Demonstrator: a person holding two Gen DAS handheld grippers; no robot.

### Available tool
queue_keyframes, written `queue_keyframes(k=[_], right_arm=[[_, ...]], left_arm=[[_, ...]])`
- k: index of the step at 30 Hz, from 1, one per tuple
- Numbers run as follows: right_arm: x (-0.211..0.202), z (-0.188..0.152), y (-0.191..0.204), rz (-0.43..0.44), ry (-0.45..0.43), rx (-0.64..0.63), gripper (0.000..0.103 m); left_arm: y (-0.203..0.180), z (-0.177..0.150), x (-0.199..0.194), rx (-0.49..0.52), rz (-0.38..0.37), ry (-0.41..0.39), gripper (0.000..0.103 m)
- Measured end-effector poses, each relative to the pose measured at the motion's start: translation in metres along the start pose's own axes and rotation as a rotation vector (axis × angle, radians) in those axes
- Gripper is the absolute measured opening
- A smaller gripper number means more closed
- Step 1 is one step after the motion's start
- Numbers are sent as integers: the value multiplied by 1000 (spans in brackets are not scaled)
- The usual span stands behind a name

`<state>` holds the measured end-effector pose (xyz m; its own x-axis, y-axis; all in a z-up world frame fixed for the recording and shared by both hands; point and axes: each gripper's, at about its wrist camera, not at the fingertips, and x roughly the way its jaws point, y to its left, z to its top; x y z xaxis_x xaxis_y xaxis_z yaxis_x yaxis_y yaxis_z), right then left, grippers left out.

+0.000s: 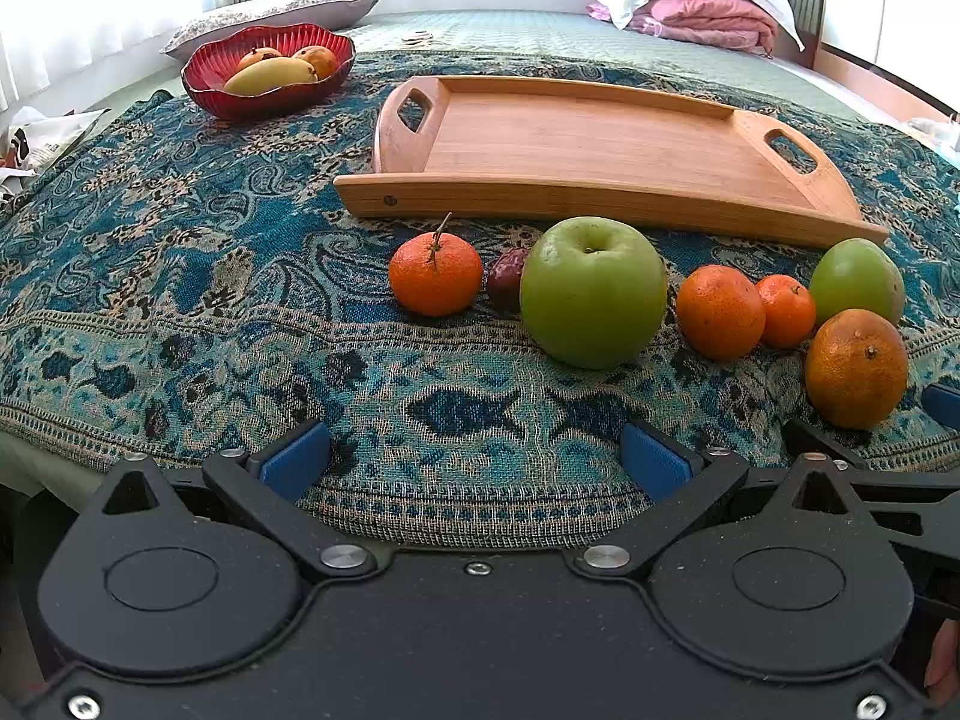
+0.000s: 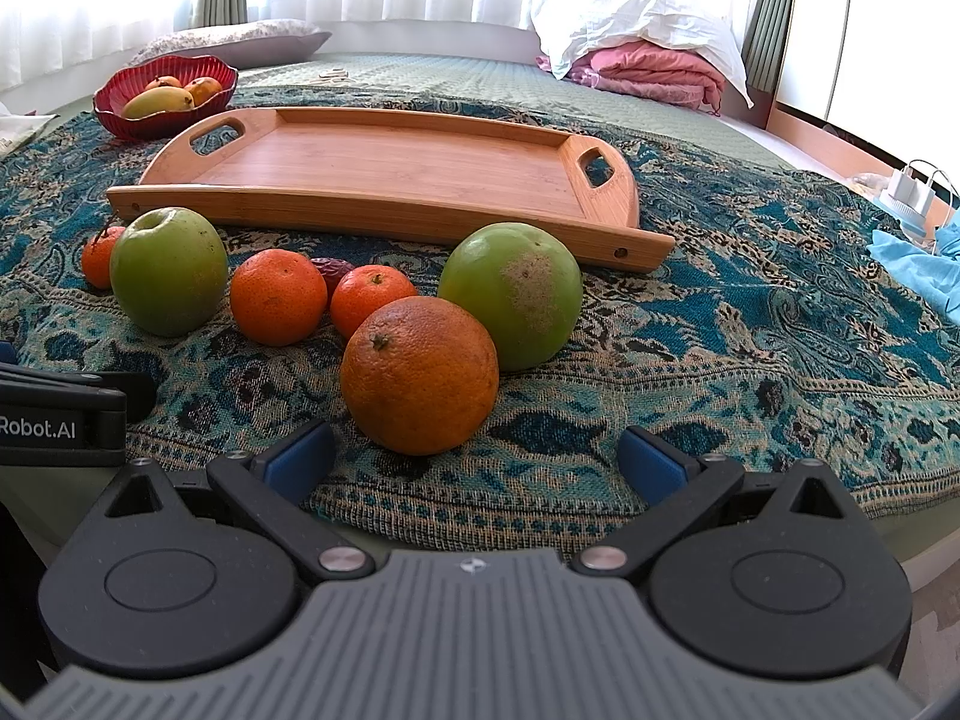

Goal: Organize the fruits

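Observation:
Fruit lies in a row on the blue patterned cloth point(image 1: 180, 276) in front of an empty wooden tray point(image 1: 588, 138). In the left wrist view I see a stemmed mandarin point(image 1: 435, 274), a dark date point(image 1: 505, 283), a green apple point(image 1: 593, 292), two mandarins point(image 1: 720, 312), a second green apple point(image 1: 855, 282) and a large orange point(image 1: 856, 369). My left gripper point(image 1: 474, 459) is open and empty, short of the green apple. My right gripper point(image 2: 477, 459) is open and empty, just short of the large orange point(image 2: 420, 375), with the blemished apple point(image 2: 510, 297) behind it.
A red bowl point(image 1: 264, 90) with a mango and other fruit stands at the back left, also in the right wrist view point(image 2: 162, 114). Pillows and a pink blanket point(image 2: 654, 75) lie at the back. A white charger point(image 2: 912, 195) and blue cloth point(image 2: 918, 273) sit at the right.

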<state>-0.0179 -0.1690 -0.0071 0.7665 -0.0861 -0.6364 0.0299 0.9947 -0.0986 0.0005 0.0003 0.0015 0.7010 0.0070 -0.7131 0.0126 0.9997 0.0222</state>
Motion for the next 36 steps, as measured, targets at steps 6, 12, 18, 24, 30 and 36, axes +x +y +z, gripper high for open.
queue_keyframes(k=[6, 12, 18, 24, 30, 36], right_arm=[[1, 2, -1, 1, 1, -1, 103], [0, 2, -1, 1, 0, -1, 103], [1, 2, -2, 3, -3, 1, 103], [-5, -1, 0, 5, -27, 8, 103], [-5, -3, -1, 6, -39, 13, 103], [-9, -4, -5, 25, -72, 30, 103]], left_arm=[[0, 0, 0, 0, 0, 0, 103], [0, 0, 0, 0, 0, -1, 103], [0, 0, 0, 0, 0, -2, 103], [-1, 2, 3, 5, 0, -11, 103], [-5, 0, -4, 9, 4, -29, 103], [-5, -7, -6, 26, 3, -73, 103]])
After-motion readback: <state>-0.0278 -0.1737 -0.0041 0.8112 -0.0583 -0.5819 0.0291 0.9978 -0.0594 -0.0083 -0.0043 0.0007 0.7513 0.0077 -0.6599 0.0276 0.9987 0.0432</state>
